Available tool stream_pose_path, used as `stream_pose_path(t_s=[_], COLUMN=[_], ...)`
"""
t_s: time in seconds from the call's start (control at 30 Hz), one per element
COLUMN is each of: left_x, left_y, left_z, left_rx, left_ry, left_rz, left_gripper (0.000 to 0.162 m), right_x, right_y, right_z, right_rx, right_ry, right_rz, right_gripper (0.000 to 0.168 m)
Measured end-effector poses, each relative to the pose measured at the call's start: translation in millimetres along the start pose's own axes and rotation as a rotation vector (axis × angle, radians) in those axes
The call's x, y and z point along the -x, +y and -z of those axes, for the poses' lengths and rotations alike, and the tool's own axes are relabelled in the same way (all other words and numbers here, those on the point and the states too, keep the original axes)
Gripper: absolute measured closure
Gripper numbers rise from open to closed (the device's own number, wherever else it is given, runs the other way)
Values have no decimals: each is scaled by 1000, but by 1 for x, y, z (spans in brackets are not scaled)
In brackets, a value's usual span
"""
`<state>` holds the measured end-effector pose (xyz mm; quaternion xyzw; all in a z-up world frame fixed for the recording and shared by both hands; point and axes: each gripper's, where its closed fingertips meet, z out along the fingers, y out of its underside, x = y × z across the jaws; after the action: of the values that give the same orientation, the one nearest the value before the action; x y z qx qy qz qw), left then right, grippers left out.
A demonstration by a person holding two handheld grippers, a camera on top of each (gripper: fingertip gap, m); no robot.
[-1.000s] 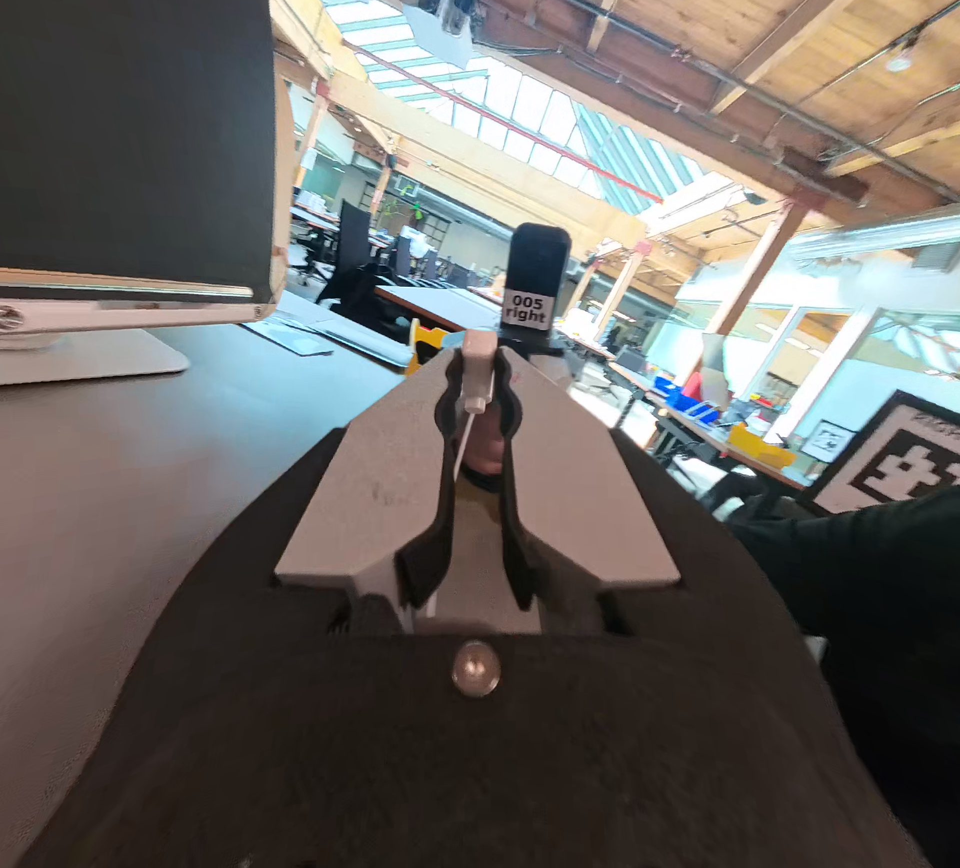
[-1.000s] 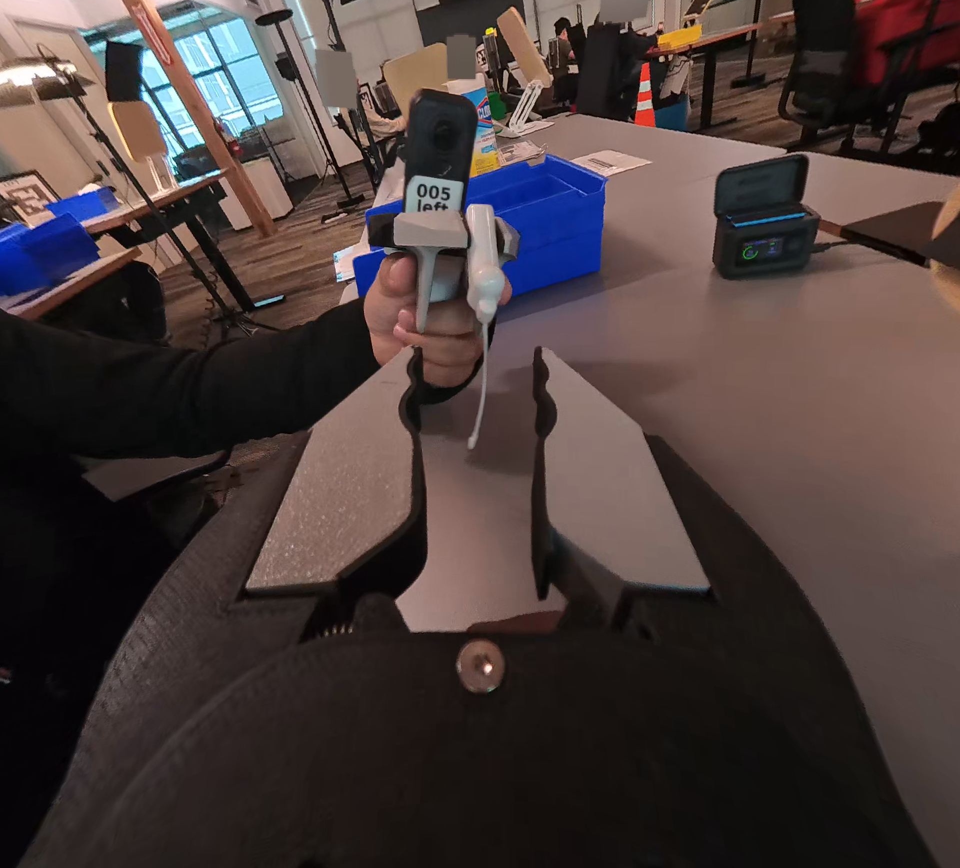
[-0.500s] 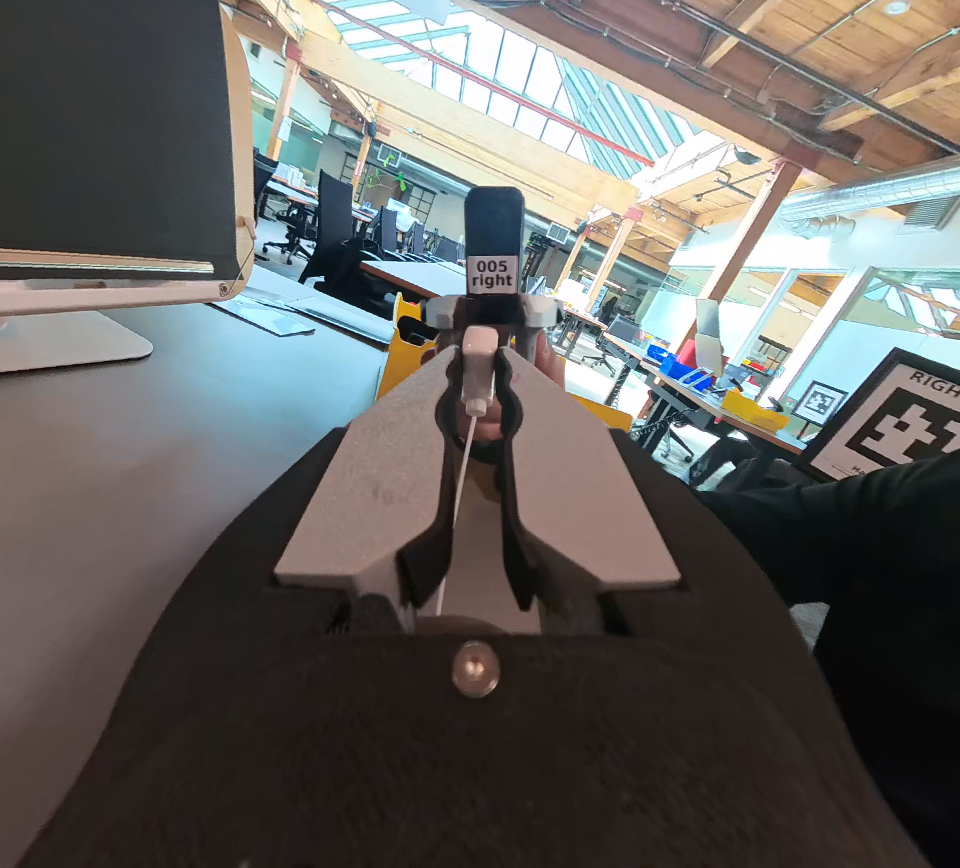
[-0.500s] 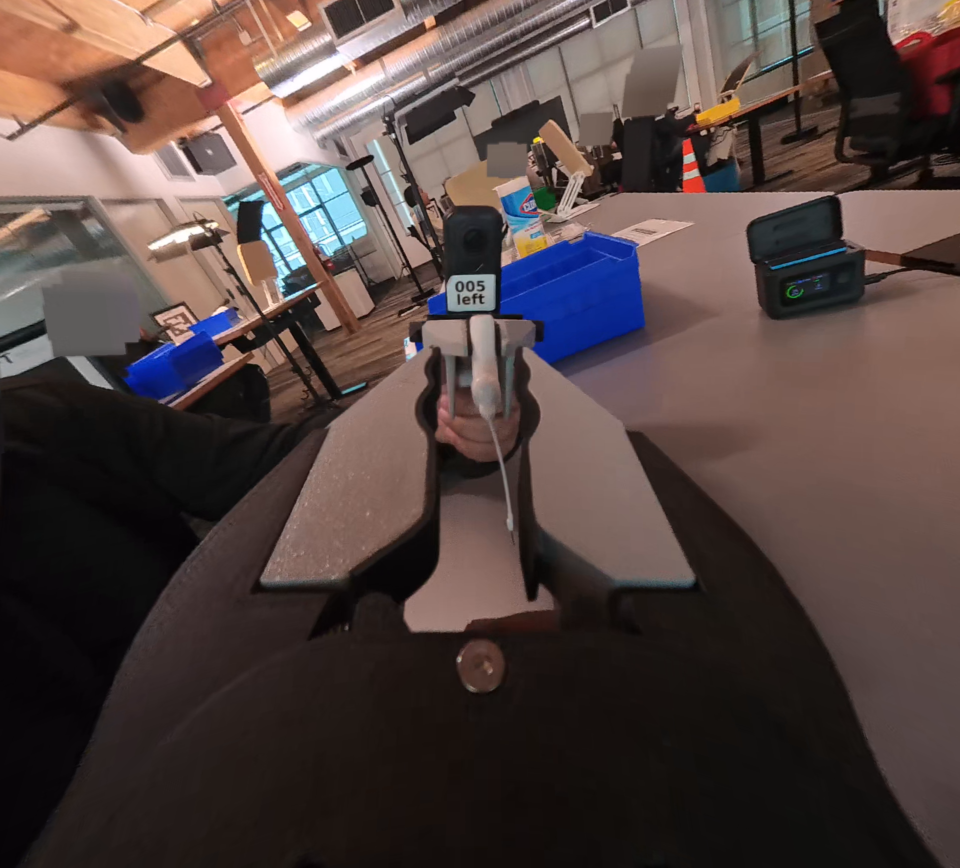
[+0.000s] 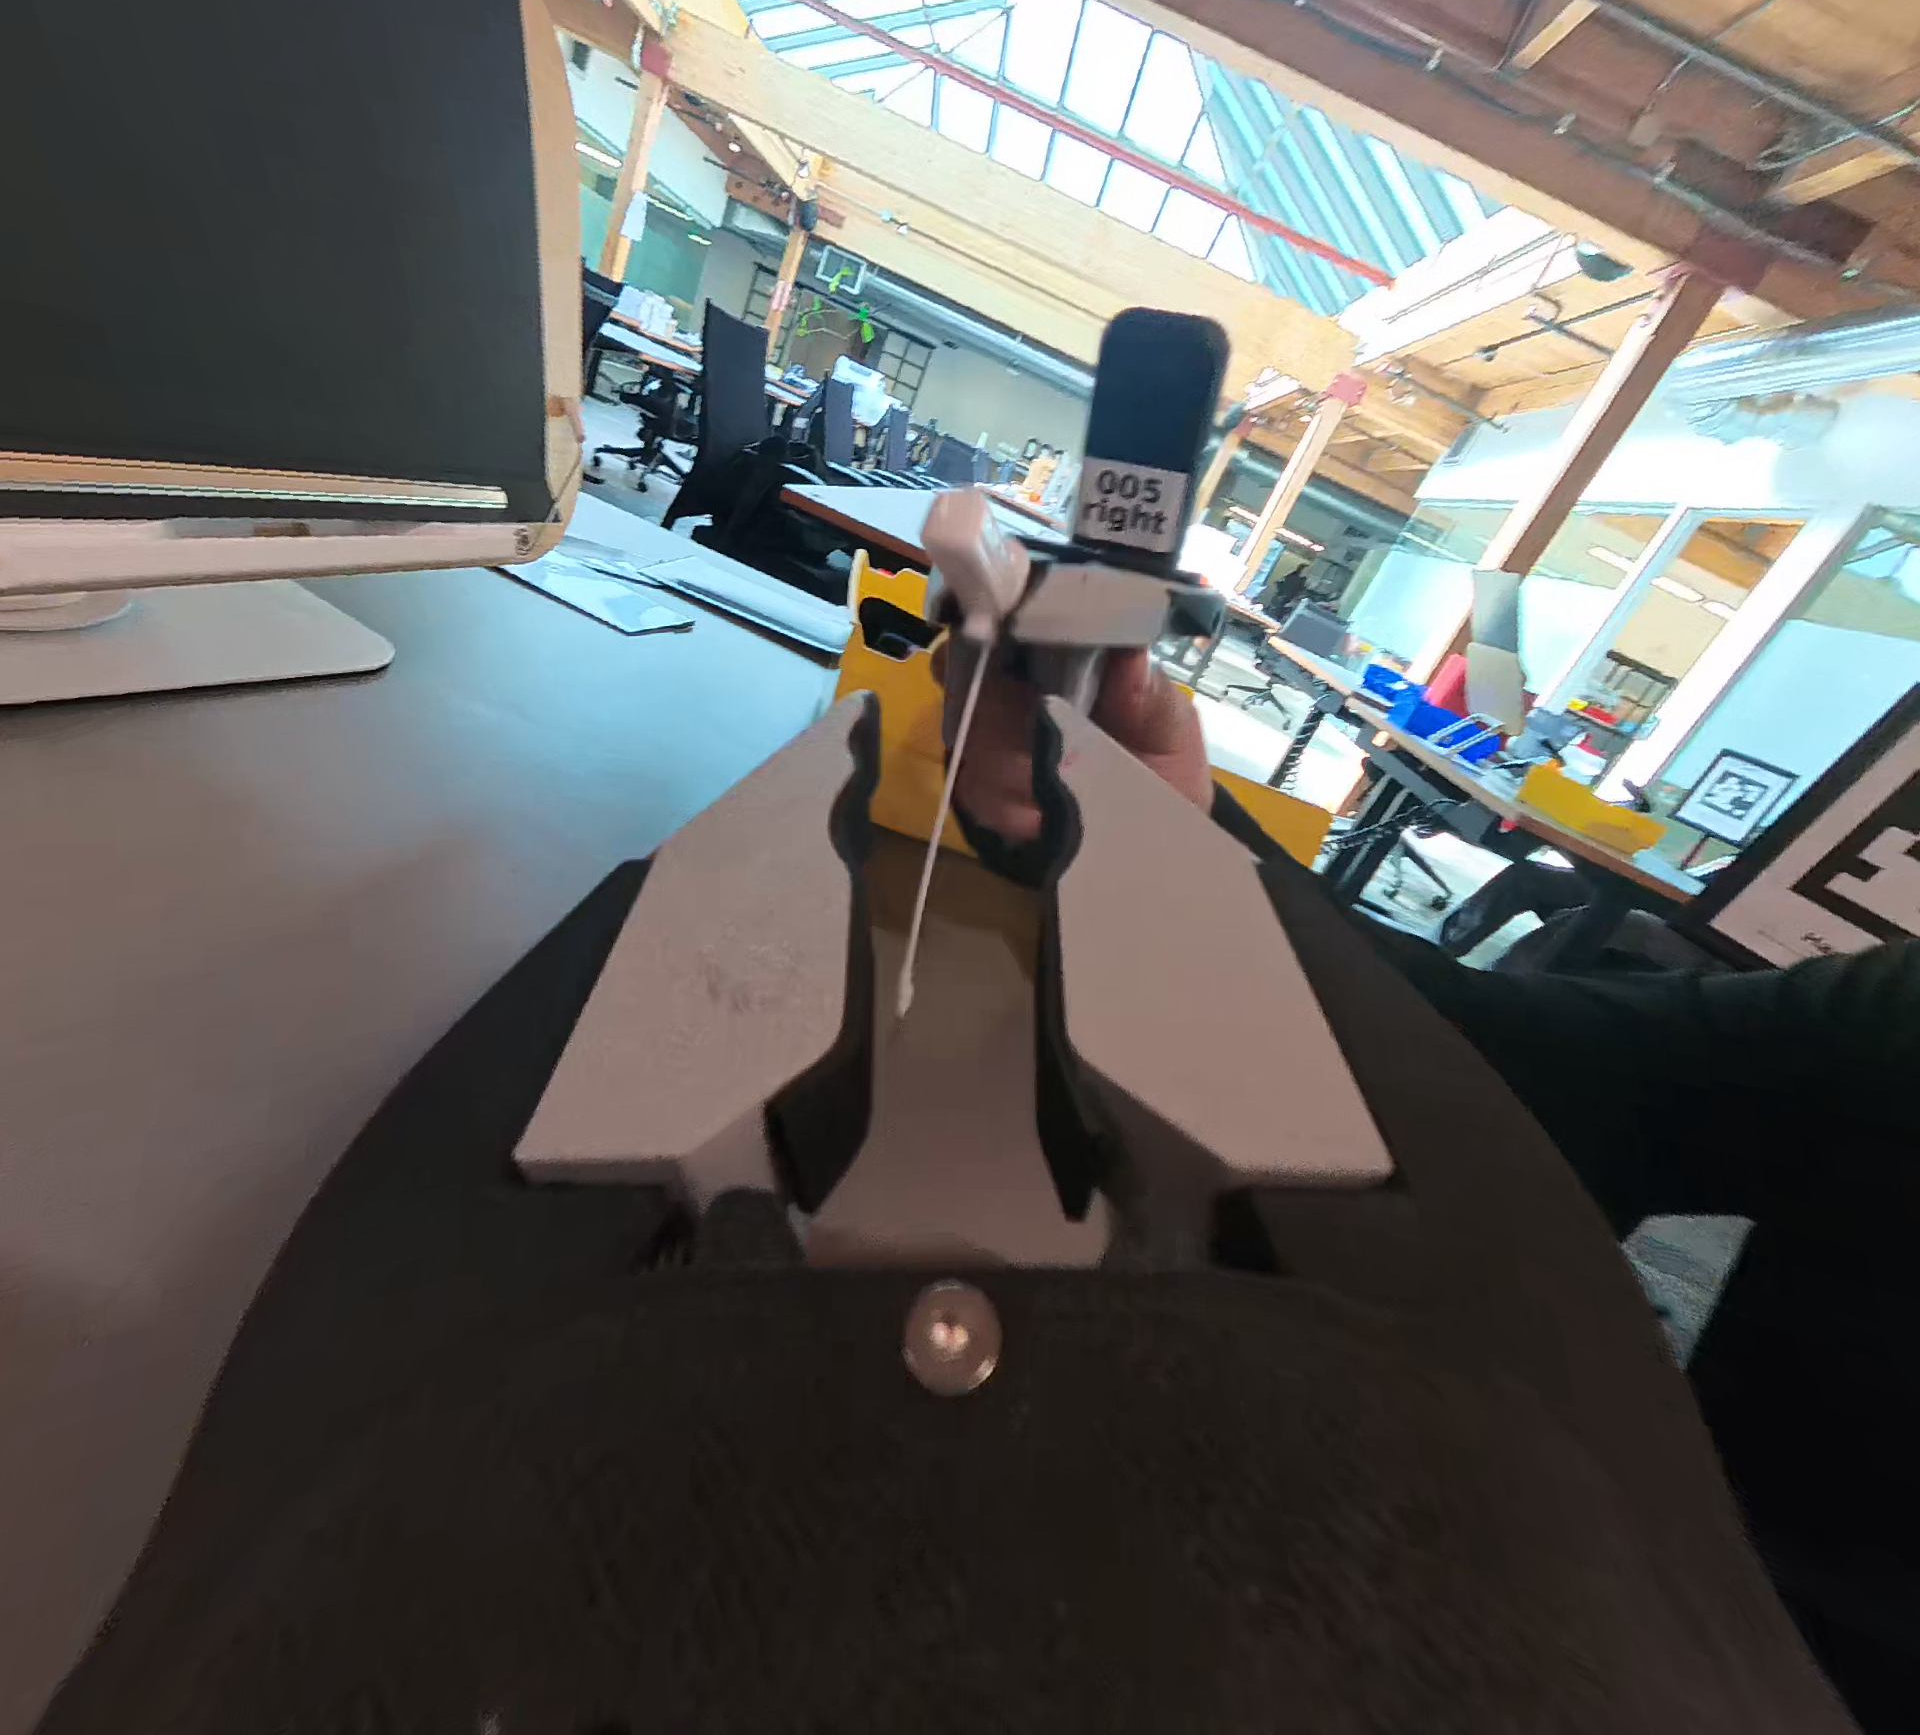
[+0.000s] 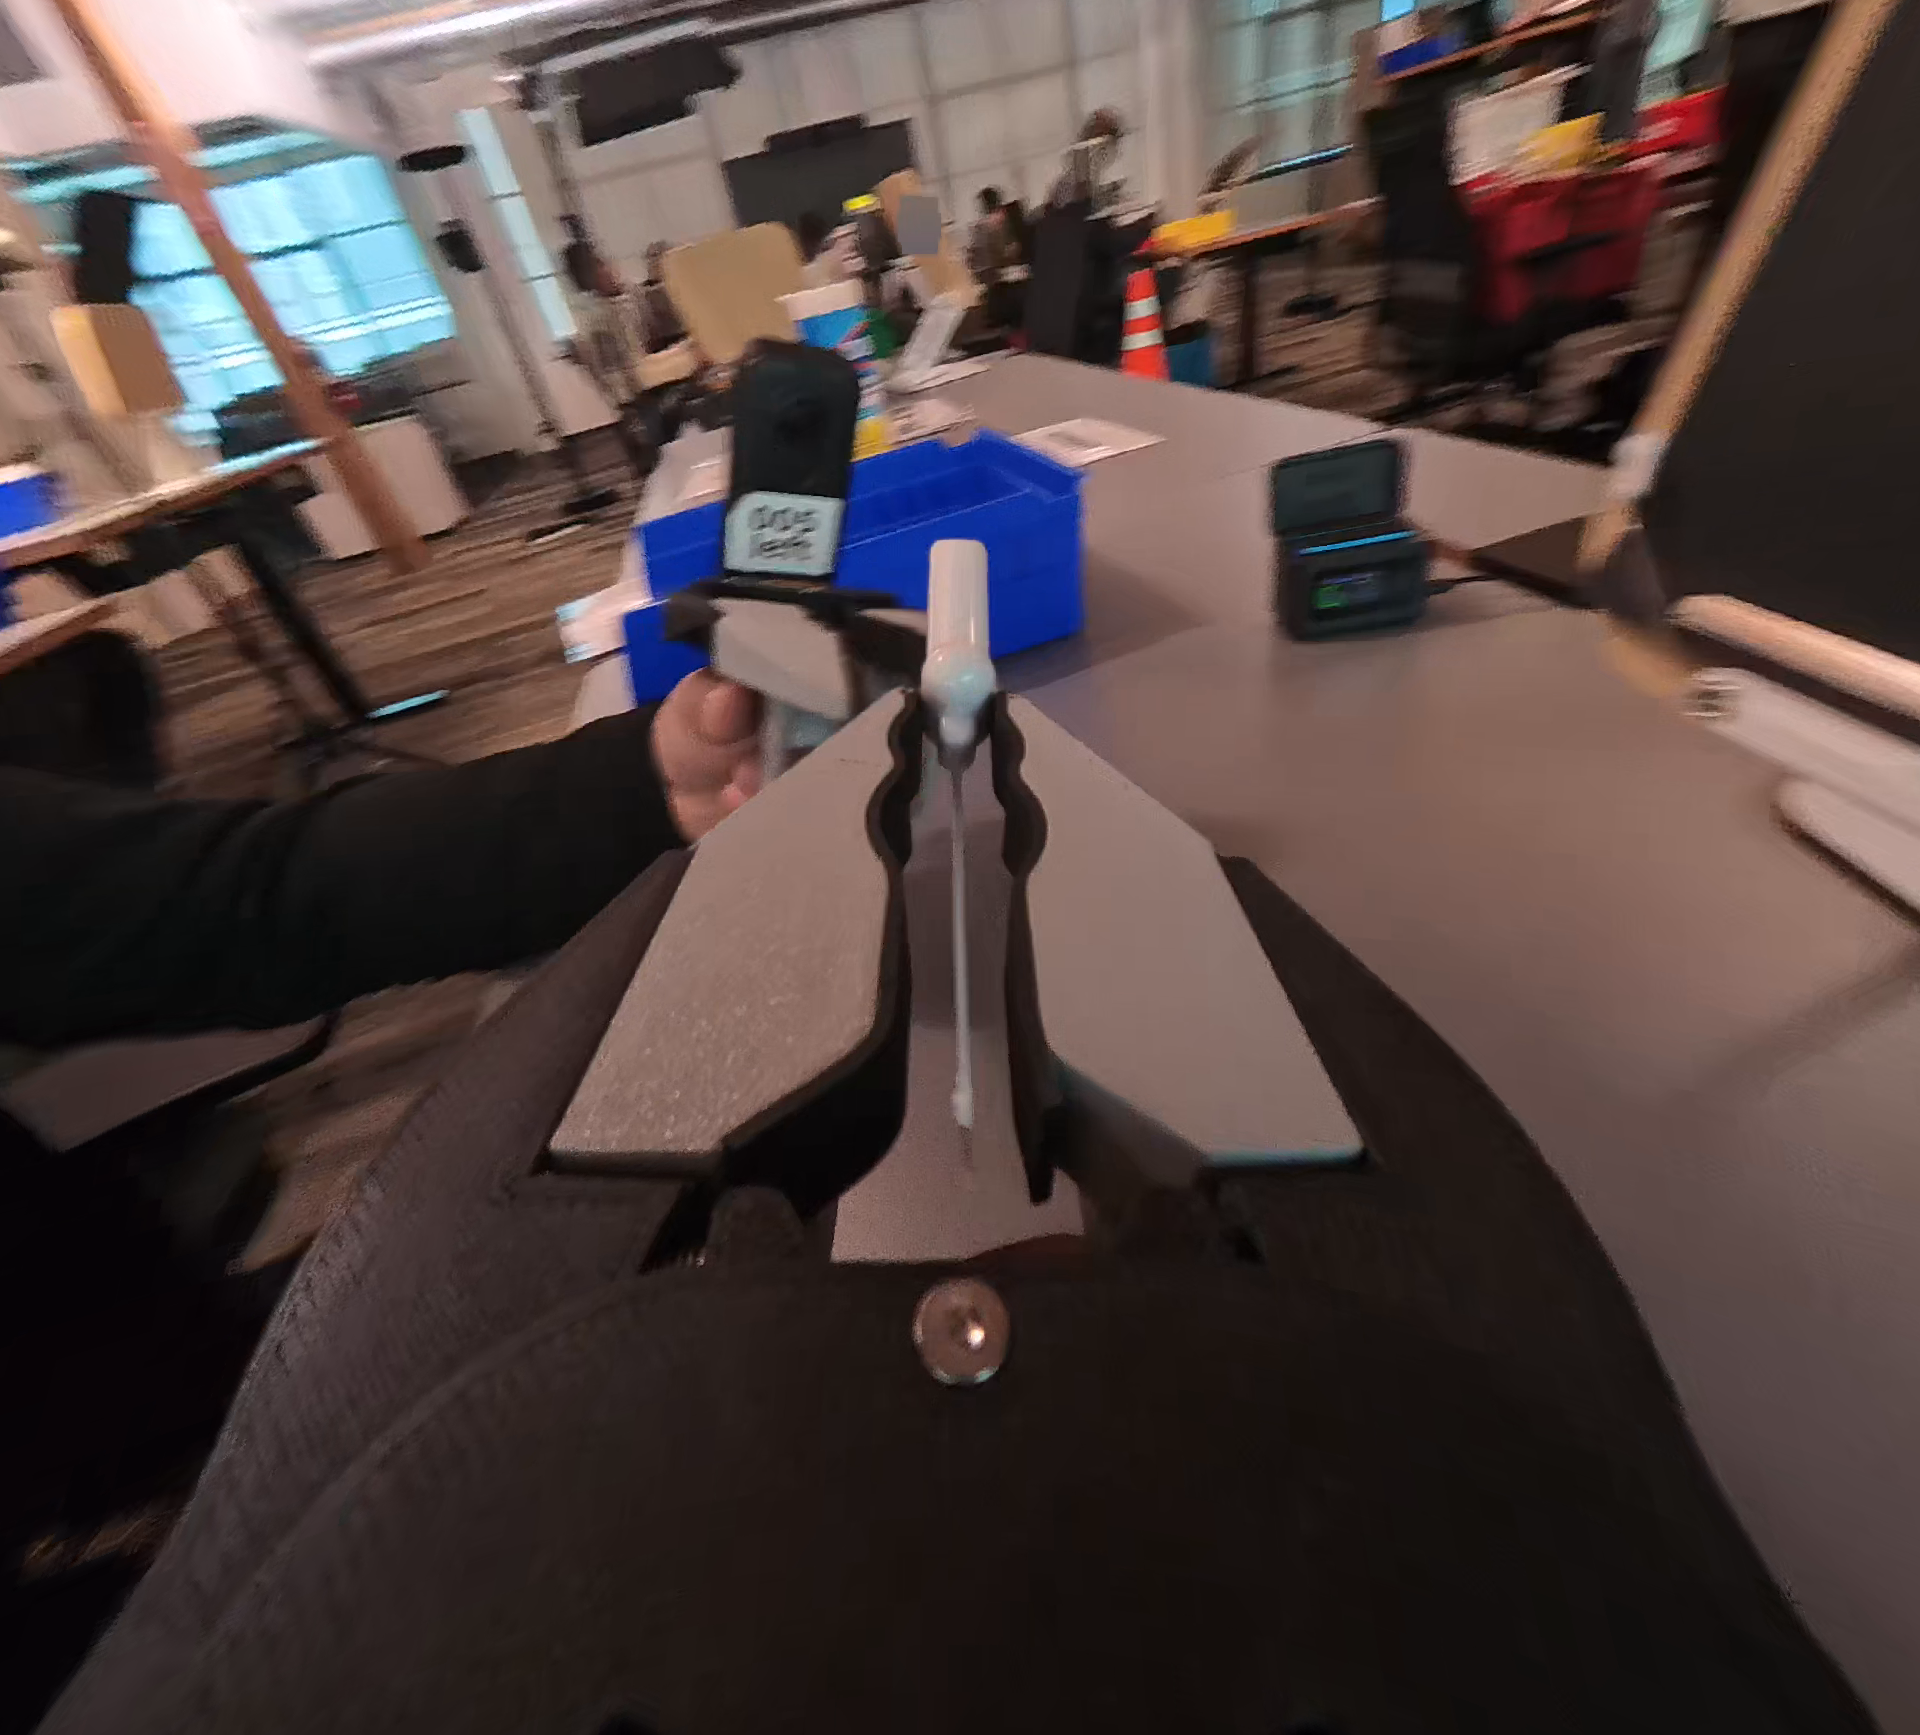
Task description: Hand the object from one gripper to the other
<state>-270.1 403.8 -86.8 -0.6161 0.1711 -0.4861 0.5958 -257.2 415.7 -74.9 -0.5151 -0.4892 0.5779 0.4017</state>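
Observation:
The object is a small white plastic tool (image 6: 956, 605) with a thin white stem pointing back at the camera. My right gripper (image 6: 954, 709) is shut on its thick head, above the grey table (image 6: 1403, 833). In the left wrist view my left gripper (image 5: 951, 719) is open and empty, its fingers well apart. The tool (image 5: 971, 542) shows there beyond the fingertips, held in the right gripper (image 5: 1086, 610), with its stem hanging down between my left fingers without touching them. The left gripper (image 6: 790, 657), in a hand, sits to the left of the tool in the right wrist view.
A monitor (image 5: 260, 127) on a white stand (image 5: 177, 646) is at the left of the table. A yellow bin (image 5: 894, 646) sits behind the grippers. A blue bin (image 6: 966, 501) and a black case (image 6: 1340, 553) stand on the far side of the table. The tips of both grippers are at nearly the same place.
The left gripper has opened and let go of the tool. The right gripper has shut on it and now carries it. The two grippers have drawn a little apart.

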Motion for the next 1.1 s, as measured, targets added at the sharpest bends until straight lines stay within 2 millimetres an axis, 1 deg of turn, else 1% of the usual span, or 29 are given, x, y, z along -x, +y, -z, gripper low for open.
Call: stream_pose_path(t_s=[0.03,0.1,0.17,0.2,0.27,0.33,0.37,0.4,0.43,0.47,0.5,0.53,0.6,0.63,0.67,0.7,0.73,0.77,0.8,0.83,0.87,0.9,0.93,0.97,1.0,1.03,1.1], left_x=[3,10,17,19,22,24,24,25,26,26,28,29,31,33,33,34,36,37,40,42,44,45,46,47,47,48,51], left_y=[-2,-10,-14,-16,-17,-14,-11,-8,-6,-3,0,3,11,15,19,24,28,33,36,40,42,45,46,48,48,48,47], left_z=[2,7,12,13,15,14,13,12,11,9,8,7,5,4,3,2,1,0,0,0,-1,-1,-2,-2,-2,-2,-1], left_rx=[-5,-44,-67,-77,-86,-70,-55,-39,-22,-3,18,40,92,118,143,169,195,218,239,258,274,287,297,304,309,314,316], left_ry=[-17,-47,-82,-88,-100,-110,-115,-122,-134,-147,-163,-180,-212,-228,-238,-247,-257,-269,-283,-296,-306,-314,-318,-321,-327,-336,-356], left_rz=[-5,-4,-2,-1,11,13,5,-8,-27,-51,-75,-103,-162,-191,-218,-242,-265,-289,-311,-331,-347,-360,-373,-385,-399,-414,-444], left_gripper=[129,127,132,136,138,138,139,140,140,140,140,140,140,140,139,139,139,139,139,139,138,138,139,138,139,139,139], right_x=[-8,-15,-8,0,19,26,23,14,3,-9,-23,-39,-70,-83,-94,-100,-102,-103,-102,-98,-91,-82,-71,-56,-40,-24,1], right_y=[-7,-29,-59,-78,-116,-144,-155,-161,-164,-160,-149,-131,-85,-57,-29,-8,4,5,-1,-11,-23,-33,-43,-49,-51,-49,-33], right_z=[7,24,46,59,88,121,140,161,182,200,216,233,261,273,285,296,304,308,307,301,290,273,249,221,190,160,106], right_rx=[-20,-60,-87,-107,-132,-102,-80,-51,-14,36,99,174,326,421,529,628,697,721,709,679,645,607,562,517,480,455,426], right_ry=[74,202,311,356,431,528,587,654,718,761,797,839,920,954,994,1033,1066,1100,1120,1126,1118,1089,1031,945,844,742,568], right_rz=[20,52,96,128,203,256,274,281,279,264,225,169,71,25,-15,-36,-41,-30,-6,16,32,46,59,76,86,88,67], right_gripper=[159,159,160,160,160,159,159,159,160,159,159,159,160,159,150,146,145,143,142,141,137,133,127,121,118,117,117])
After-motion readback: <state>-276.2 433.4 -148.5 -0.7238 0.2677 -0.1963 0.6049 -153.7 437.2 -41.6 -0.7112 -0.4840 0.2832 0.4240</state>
